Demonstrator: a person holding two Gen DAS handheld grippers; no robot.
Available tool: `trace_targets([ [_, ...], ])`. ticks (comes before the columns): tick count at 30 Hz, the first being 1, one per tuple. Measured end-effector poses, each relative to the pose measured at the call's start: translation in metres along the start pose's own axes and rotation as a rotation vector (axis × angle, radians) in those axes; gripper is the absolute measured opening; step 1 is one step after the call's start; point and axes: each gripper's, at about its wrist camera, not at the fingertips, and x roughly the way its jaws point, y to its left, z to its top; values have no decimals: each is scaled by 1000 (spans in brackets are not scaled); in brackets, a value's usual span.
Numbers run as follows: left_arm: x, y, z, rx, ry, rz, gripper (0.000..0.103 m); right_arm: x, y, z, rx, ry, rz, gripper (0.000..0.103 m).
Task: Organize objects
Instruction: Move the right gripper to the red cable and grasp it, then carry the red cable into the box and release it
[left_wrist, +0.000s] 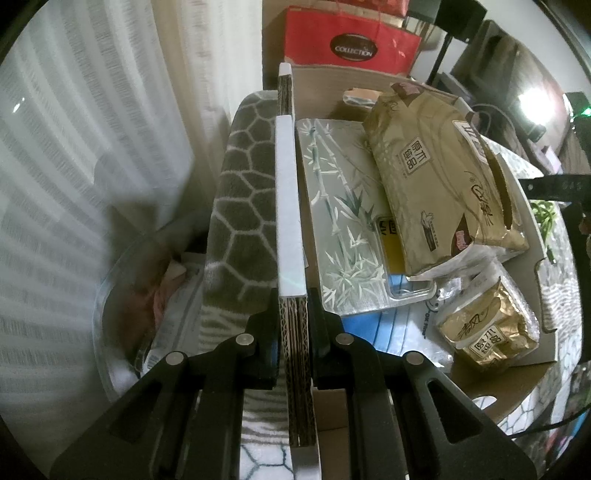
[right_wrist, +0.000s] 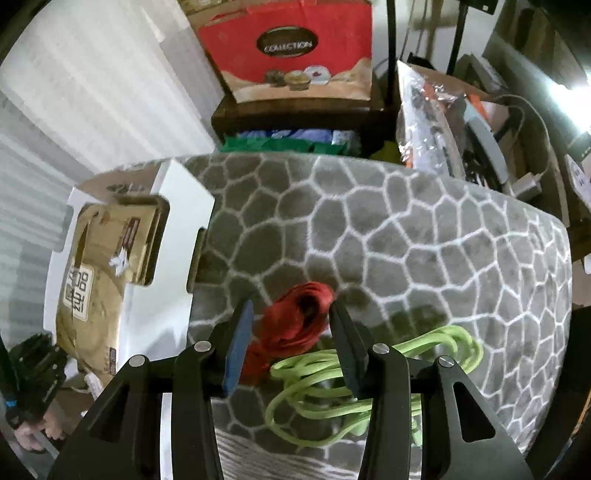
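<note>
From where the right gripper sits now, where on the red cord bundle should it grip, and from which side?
Grip the thick coiled top of the red cord bundle, coming straight down from above. It lies flat on the grey patterned surface, already between the open fingers of the right gripper. Close across the loop's bulk, clear of the green cord lying beside and partly under it.

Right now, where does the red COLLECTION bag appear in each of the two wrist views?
Left wrist: red COLLECTION bag at top centre, behind the cardboard box.
Right wrist: red COLLECTION bag at top centre, on a dark stand beyond the patterned cushion.
Shared landmark: the grey patterned cushion.
</note>
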Motion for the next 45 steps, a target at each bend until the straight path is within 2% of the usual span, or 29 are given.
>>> trace_targets([
  [4,0,0,0,-1,0,-1,11,8,3,-3,-20,11,-31,45],
  [5,0,0,0,-1,0,-1,11,9,3,-3,-29,9,-45,37],
  [12,0,0,0,-4,1,-2,11,-8,4,-7,-49,-68,-39,31],
  [16,0,-1,0,-5,2,-2,11,-34,9,-8,-56,-113,12,31],
  [21,0,-1,0,-3,5,-3,11,-78,31,-15,-123,-178,65,31],
  [29,1,1,-1,-26,11,-29,11,-115,100,-36,-275,-223,189,32],
  [36,1,7,1,-49,17,-51,11,-98,159,-55,-403,-201,237,32],
  [41,2,11,0,-75,21,-74,12,-73,186,-62,-433,-189,245,31],
  [45,4,12,1,-84,23,-82,12,-57,193,-65,-443,-169,249,28],
])
